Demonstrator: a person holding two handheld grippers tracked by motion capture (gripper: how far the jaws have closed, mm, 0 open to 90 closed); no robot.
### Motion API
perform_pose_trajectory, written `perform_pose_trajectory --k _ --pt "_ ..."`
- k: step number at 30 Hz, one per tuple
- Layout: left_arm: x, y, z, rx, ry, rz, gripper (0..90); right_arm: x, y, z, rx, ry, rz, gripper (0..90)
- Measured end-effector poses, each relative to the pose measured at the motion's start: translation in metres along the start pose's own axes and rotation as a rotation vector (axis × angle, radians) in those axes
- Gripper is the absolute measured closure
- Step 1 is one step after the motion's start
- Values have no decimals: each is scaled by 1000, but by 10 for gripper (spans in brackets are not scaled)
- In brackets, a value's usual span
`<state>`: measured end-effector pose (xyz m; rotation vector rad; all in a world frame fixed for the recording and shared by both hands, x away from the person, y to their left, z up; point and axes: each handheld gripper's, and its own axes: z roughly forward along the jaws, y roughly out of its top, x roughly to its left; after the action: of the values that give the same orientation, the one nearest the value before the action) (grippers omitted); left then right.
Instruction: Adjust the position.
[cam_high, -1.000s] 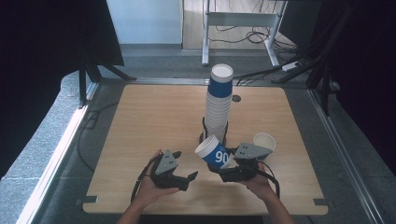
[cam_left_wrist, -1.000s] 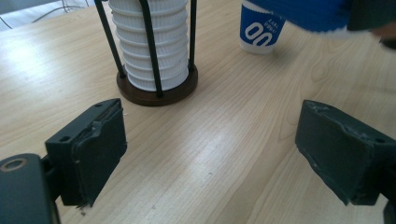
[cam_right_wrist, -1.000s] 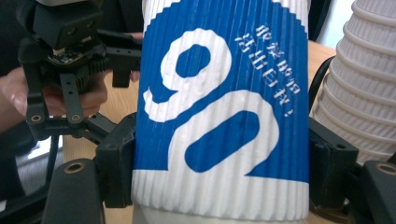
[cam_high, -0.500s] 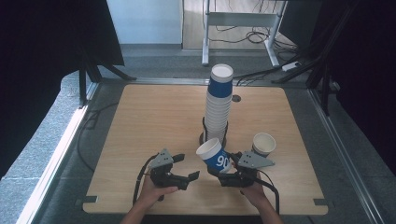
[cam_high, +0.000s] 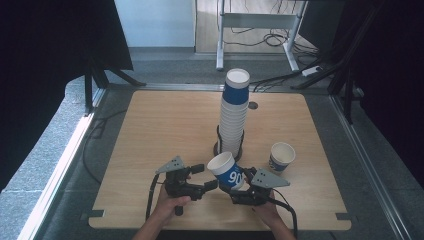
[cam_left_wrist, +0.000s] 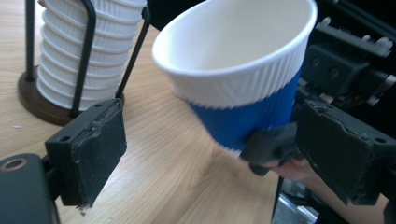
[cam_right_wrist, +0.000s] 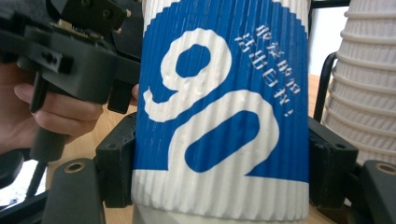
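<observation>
A blue-and-white paper cup (cam_high: 227, 170) printed with "90" hangs tilted above the table's near edge, with my right gripper (cam_high: 239, 184) shut on its lower part. In the right gripper view the cup (cam_right_wrist: 224, 116) sits squeezed between both jaws of the right gripper (cam_right_wrist: 224, 175). My left gripper (cam_high: 206, 176) is open just left of the cup. In the left gripper view the cup's mouth (cam_left_wrist: 243, 70) leans toward the left gripper (cam_left_wrist: 215, 154), whose pads (cam_left_wrist: 91, 149) stand wide apart and clear of it.
A tall stack of ribbed cups (cam_high: 234, 115) stands in a black wire holder on a round base, just behind the held cup. One loose cup (cam_high: 281, 156) stands upright to the right. The wooden table (cam_high: 160, 130) has bare room on its left half.
Both hands have drawn slightly toward the near edge. The cup has come down a little in the right gripper, and the left gripper's jaws have come closer to it.
</observation>
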<state>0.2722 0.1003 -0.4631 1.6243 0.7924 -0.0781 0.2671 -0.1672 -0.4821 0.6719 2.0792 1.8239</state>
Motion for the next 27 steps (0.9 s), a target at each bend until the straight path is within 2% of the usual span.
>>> perform_pose_trajectory --k 6,14,23,27 --pt "2 2 1 -22 -45 -42 84 3 -1 4 -5 1 -9 268" --pt "2 6 7 -27 -46 -47 83 3 -2 4 -10 -3 -11 268" --pt "1 13 20 -33 -67 -66 83 5 -2 7 -25 -4 -15 269" --pt "1 18 25 -30 -89 -71 85 8 -2 11 -23 7 -26 270"
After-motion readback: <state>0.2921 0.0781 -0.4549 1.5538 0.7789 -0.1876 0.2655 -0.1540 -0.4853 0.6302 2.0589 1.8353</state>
